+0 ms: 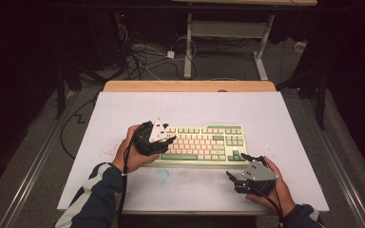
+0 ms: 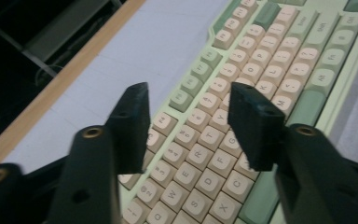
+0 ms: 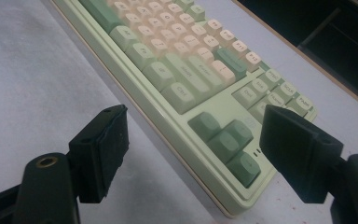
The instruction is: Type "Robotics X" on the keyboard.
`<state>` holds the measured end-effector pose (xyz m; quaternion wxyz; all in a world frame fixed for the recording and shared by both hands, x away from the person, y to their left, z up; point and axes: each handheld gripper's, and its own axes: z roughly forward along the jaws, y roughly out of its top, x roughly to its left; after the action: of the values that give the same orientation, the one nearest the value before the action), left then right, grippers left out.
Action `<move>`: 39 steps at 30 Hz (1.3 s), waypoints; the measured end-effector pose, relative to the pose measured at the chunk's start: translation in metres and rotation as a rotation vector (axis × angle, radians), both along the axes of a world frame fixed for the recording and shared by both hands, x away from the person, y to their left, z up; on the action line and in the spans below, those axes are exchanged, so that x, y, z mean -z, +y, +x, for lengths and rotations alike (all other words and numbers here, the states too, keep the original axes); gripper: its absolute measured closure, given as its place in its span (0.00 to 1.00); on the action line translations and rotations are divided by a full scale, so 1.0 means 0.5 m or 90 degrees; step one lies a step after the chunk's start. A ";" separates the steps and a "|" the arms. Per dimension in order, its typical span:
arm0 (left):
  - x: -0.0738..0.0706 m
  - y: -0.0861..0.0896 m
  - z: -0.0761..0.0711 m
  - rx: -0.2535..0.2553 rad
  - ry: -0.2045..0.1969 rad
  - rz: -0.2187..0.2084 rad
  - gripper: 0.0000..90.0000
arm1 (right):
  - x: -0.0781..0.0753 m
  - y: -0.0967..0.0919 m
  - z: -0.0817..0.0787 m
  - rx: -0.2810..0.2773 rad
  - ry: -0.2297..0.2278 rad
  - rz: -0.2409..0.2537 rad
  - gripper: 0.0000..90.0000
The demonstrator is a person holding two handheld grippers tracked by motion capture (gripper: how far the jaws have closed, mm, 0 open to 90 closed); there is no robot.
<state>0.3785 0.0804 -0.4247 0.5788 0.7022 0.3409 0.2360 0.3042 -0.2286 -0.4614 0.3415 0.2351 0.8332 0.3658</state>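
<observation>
High view: one keyboard (image 1: 204, 144), green case with cream and green keycaps, lies flat near the middle of the white table (image 1: 285, 118), its long side parallel to the person's edge. Count: one keyboard, two grippers, two hands.

Left gripper (image 1: 171, 139) hovers over the keyboard's left end. In the left gripper view its jaws stand apart above the letter rows (image 2: 200, 154), nothing between them, pads clear of the keycaps.

Right gripper (image 1: 234, 167) rests near the keyboard's lower right corner, just off the case. In the right gripper view its jaws stand wide and empty, the arrow-key cluster (image 3: 228, 140) lying ahead between them.

Judgement: the step in hand appears to be work on the keys at the left end, with the left gripper released above them. Which key is meant cannot be told from these angles. The next move calls for lowering one jaw tip squarely onto a single keycap, without bridging its neighbours, while the right gripper stands ready to steady the case.

A faint bluish mark (image 1: 162, 176) shows on the table in front of the keyboard.
</observation>
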 end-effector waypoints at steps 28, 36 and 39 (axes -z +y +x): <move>0.038 0.092 -0.081 -0.057 -0.071 -0.027 0.23 | 0.000 0.001 0.001 0.012 -0.004 -0.001 0.27; 0.060 0.123 -0.104 -0.070 -0.047 -0.034 0.23 | 0.002 0.001 0.004 0.013 -0.002 -0.001 0.27; 0.065 0.132 -0.114 -0.077 -0.044 -0.034 0.23 | 0.003 0.001 0.006 0.014 0.001 -0.002 0.27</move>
<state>0.3218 0.1462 -0.4575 0.5932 0.6561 0.3687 0.2858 0.3072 -0.2280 -0.4631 0.3452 0.2436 0.8316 0.3605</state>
